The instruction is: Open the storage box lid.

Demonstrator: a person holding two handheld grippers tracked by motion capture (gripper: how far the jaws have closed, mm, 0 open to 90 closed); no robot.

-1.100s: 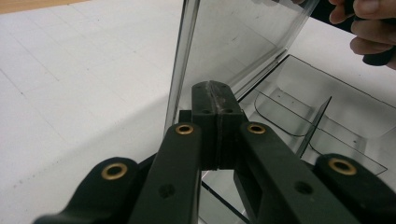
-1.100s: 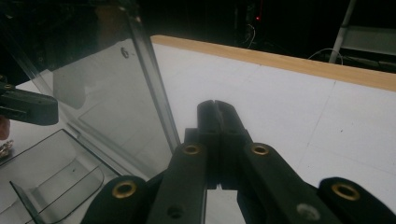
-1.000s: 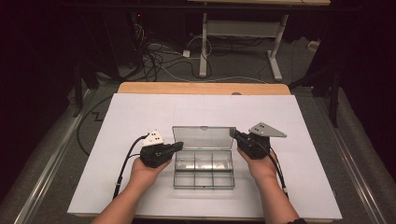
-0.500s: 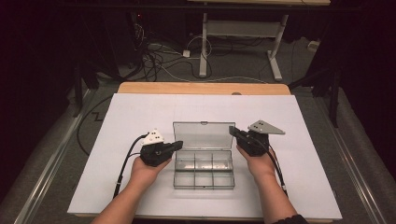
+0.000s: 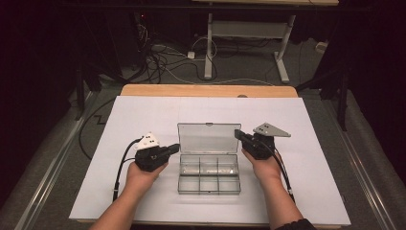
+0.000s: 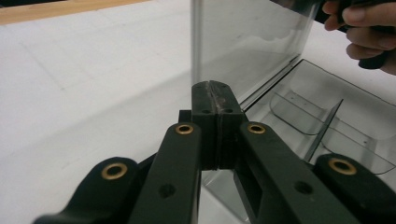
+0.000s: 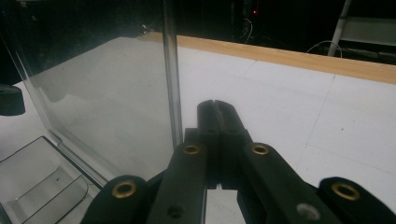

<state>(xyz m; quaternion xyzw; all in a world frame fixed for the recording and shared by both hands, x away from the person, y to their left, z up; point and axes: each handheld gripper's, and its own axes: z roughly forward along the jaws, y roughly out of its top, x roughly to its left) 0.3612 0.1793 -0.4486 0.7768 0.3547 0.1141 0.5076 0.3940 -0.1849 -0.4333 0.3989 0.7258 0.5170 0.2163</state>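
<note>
A clear plastic compartment box (image 5: 208, 178) lies mid-table with its lid (image 5: 209, 139) standing open at the far side. My left gripper (image 5: 176, 147) is shut and empty, its tip at the lid's left edge. In the left gripper view the closed jaws (image 6: 212, 88) sit just below the lid's edge (image 6: 247, 42), with the empty compartments (image 6: 327, 121) to the right. My right gripper (image 5: 238, 134) is also shut and empty, at the lid's right edge. In the right gripper view its tip (image 7: 217, 105) is beside the lid (image 7: 102, 107). Whether either tip touches the lid is unclear.
The box rests on a white sheet (image 5: 143, 115) over a wooden table whose far edge (image 5: 206, 90) shows. Cables and desk legs (image 5: 208, 43) lie on the dark floor beyond. A hand (image 6: 364, 32) holding the other gripper appears past the lid.
The lid stands a little taller than a second ago. Both grippers stay at its side edges, shifted only slightly.
</note>
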